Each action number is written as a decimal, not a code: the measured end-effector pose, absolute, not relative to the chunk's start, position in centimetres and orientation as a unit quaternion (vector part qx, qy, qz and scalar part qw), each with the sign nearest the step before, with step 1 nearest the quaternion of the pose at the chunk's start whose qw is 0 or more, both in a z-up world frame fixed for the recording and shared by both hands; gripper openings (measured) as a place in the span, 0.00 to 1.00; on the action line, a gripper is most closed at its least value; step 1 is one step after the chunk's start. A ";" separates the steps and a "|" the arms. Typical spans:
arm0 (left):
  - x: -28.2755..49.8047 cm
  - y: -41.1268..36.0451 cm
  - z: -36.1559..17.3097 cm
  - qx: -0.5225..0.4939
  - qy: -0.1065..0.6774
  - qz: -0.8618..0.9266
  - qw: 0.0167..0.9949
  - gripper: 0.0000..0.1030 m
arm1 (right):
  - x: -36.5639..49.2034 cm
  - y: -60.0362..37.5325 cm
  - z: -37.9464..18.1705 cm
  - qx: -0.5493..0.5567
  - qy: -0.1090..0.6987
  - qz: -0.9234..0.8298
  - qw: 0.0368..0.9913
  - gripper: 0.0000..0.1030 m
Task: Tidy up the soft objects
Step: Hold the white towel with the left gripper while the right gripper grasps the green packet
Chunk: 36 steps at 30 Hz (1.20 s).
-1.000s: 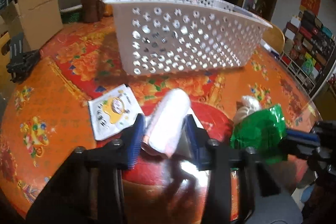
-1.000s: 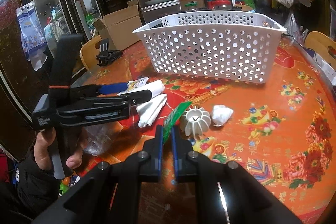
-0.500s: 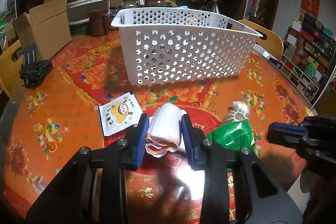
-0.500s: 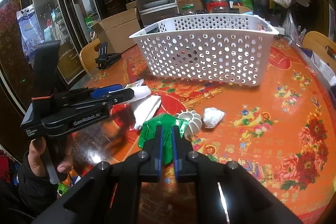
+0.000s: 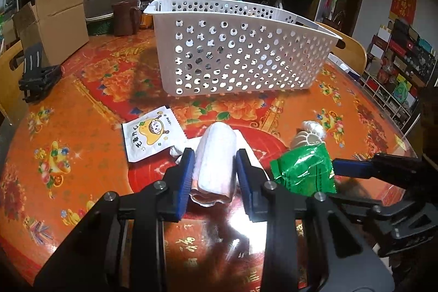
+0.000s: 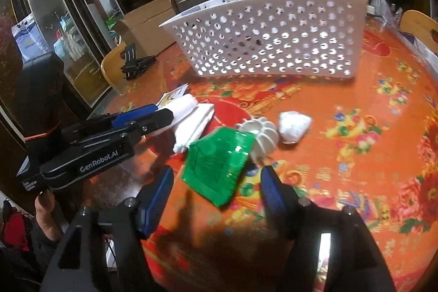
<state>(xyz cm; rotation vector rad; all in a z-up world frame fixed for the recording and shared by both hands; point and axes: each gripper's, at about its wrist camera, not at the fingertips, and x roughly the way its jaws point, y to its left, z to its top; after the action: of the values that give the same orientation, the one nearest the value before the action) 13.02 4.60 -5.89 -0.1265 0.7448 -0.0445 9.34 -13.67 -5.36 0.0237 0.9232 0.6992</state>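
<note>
The left gripper (image 5: 215,177) has its blue fingers (image 5: 186,179) closed against both sides of the rolled white towel (image 5: 216,155), whose long axis runs straight ahead between them, pointing toward the white perforated basket (image 5: 241,51) that stands further back on the worktop (image 5: 82,127); the roll's far end lies over a flat folded white cloth (image 6: 195,125), and whether it is lifted clear of that cloth I cannot tell; the right gripper (image 6: 216,190) stands with its fingers spread wide apart and grips nothing, while the green foil packet (image 6: 219,160) sits just ahead of the gap between them, tilted and blurred, so I cannot say whether it rests on the worktop or is in the air; just beyond the packet are a white ribbed puff (image 6: 261,134) and a crumpled white wad (image 6: 294,125), and a printed sachet (image 5: 150,136) lies flat to the left of the towel; judging by this, the towel is the item in hand, the left gripper is the one that carries it, and the coming move turns on the basket lying directly ahead along the roll's own axis, so a forward and upward carry over the near wall should suffice; the soft roll may sag or unwind if the squeeze is light.
</note>
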 end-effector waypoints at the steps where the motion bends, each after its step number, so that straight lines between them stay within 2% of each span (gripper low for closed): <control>1: 13.0 4.7 -6.0 -0.064 0.364 -0.022 0.929 0.28 | 9.6 -13.5 -5.5 0.012 0.439 0.329 0.836 0.64; 3: 12.9 4.7 -6.2 -0.068 0.365 -0.022 0.928 0.28 | 9.9 -13.3 -5.7 0.015 0.444 0.327 0.834 0.63; 5: 12.9 4.8 -6.5 -0.070 0.368 -0.021 0.927 0.28 | 10.0 -13.1 -5.8 0.011 0.445 0.325 0.834 0.51; 7: 12.8 4.6 -6.7 -0.066 0.370 -0.018 0.927 0.28 | 10.1 -12.9 -6.1 0.007 0.448 0.326 0.833 0.29; 9: 12.7 4.3 -6.8 -0.063 0.371 -0.016 0.926 0.28 | 9.9 -12.7 -6.2 -0.006 0.445 0.321 0.836 0.18; 12: 12.4 4.0 -6.9 -0.061 0.372 -0.017 0.926 0.27 | 9.5 -12.7 -5.9 -0.014 0.431 0.322 0.843 0.12; 18: 11.5 4.0 -6.2 -0.070 0.355 -0.014 0.932 0.25 | 7.7 -13.3 -3.6 -0.045 0.390 0.319 0.863 0.05; 24: 10.4 3.7 -4.5 -0.061 0.334 -0.009 0.940 0.23 | 7.3 -14.4 -1.9 -0.048 0.368 0.316 0.873 0.04; 26: 10.2 3.5 -4.2 -0.057 0.332 -0.009 0.942 0.01 | 7.2 -14.7 -1.5 -0.048 0.363 0.316 0.875 0.04; 27: 10.1 3.4 -4.0 -0.059 0.332 -0.013 0.941 0.00 | 7.1 -14.8 -1.4 -0.047 0.361 0.316 0.876 0.04; 34: 10.0 2.9 -4.6 -0.045 0.339 -0.014 0.940 0.02 | 7.0 -15.2 -1.2 -0.044 0.361 0.316 0.876 0.04; 35: 9.8 2.9 -4.7 -0.044 0.338 -0.015 0.940 0.05 | 6.9 -15.3 -1.3 -0.044 0.361 0.317 0.876 0.04; 36: 9.6 3.0 -4.8 -0.042 0.338 -0.016 0.940 0.20 | 6.9 -15.3 -1.3 -0.044 0.362 0.317 0.875 0.04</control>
<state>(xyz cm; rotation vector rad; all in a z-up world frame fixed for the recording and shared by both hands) 9.61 2.95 -4.75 -0.0850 0.6901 -0.0318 6.89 -15.33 -1.28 -0.0914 0.7560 0.6619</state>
